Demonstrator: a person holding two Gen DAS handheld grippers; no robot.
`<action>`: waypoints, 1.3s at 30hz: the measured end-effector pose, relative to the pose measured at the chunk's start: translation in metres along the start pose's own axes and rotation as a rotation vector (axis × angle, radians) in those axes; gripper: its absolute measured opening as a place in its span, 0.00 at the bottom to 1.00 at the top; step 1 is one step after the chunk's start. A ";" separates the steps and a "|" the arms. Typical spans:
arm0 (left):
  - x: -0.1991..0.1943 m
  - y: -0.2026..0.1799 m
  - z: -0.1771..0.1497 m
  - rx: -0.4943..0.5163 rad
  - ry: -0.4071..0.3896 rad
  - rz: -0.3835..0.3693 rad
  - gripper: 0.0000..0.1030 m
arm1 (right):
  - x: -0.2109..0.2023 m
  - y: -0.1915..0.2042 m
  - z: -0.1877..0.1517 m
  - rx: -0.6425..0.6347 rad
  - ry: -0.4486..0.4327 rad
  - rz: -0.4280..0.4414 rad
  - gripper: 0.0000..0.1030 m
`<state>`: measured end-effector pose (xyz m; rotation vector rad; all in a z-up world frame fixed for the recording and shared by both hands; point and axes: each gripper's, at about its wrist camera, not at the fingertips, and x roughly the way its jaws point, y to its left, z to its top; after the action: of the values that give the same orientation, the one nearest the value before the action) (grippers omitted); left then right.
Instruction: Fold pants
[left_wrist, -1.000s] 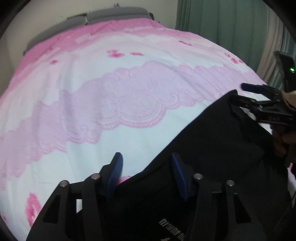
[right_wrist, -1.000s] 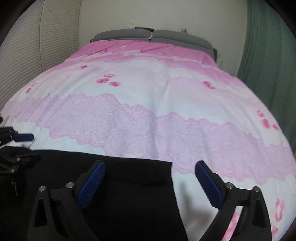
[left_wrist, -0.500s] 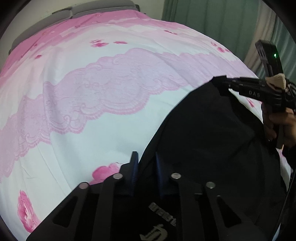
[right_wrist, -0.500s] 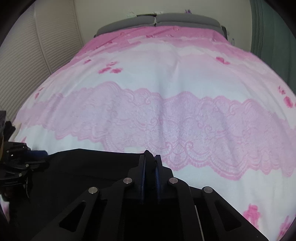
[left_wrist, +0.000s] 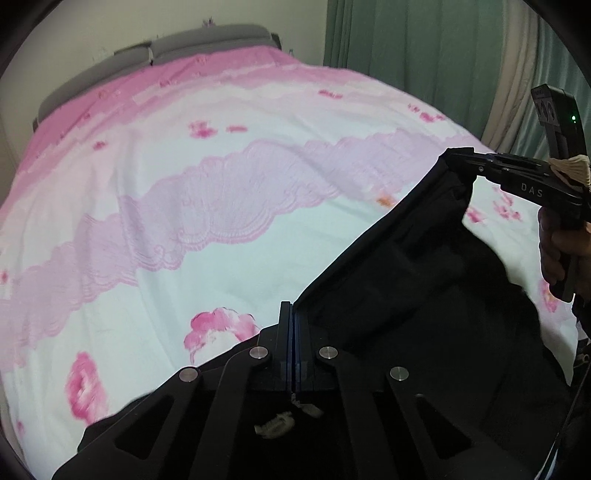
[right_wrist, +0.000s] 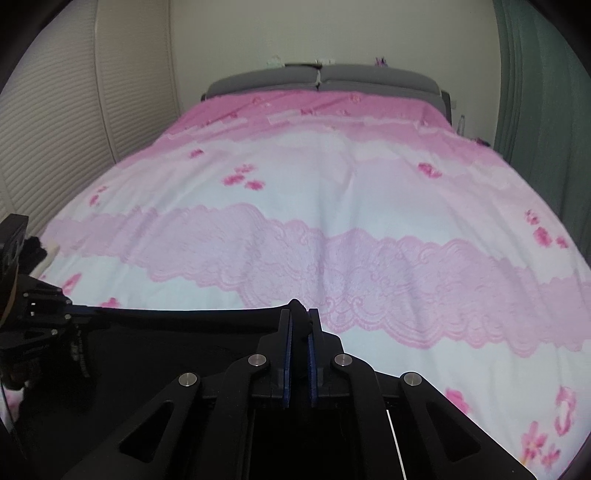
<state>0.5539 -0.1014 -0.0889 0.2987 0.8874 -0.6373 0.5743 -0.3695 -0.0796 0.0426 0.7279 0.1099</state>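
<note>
The black pants (left_wrist: 406, 295) lie at the near end of the bed, and their top edge is lifted and stretched between both grippers. My left gripper (left_wrist: 291, 314) is closing down tight, its pads pinching one corner of that edge. In the right wrist view the left gripper (right_wrist: 79, 309) holds the far left end of the taut edge. My right gripper (right_wrist: 299, 317) is shut on the pants (right_wrist: 166, 350), with a fold of black cloth bulging between its blue pads (right_wrist: 287, 354). In the left wrist view the right gripper (left_wrist: 452, 158) grips the other corner, and a hand (left_wrist: 554, 251) holds it.
A pink and white floral bedcover (right_wrist: 332, 184) spreads ahead to a grey headboard (right_wrist: 321, 79). Green curtains (left_wrist: 406, 55) hang on the right side. Slatted closet doors (right_wrist: 55, 129) stand on the left.
Both grippers went from open to shut on the pants' edge. They then rose, lifting that edge off the bedcover and pulling it taut between them.
</note>
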 end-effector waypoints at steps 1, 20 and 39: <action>-0.011 -0.008 -0.002 0.012 -0.015 0.009 0.02 | -0.012 0.001 -0.001 -0.007 -0.013 0.000 0.07; -0.147 -0.168 -0.159 0.000 -0.132 0.087 0.02 | -0.247 0.031 -0.157 0.011 -0.140 0.056 0.07; -0.129 -0.242 -0.260 -0.012 -0.077 0.083 0.03 | -0.263 0.035 -0.312 0.074 0.048 0.003 0.07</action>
<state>0.1795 -0.1114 -0.1407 0.2971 0.8011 -0.5625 0.1692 -0.3651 -0.1357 0.1118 0.7798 0.0873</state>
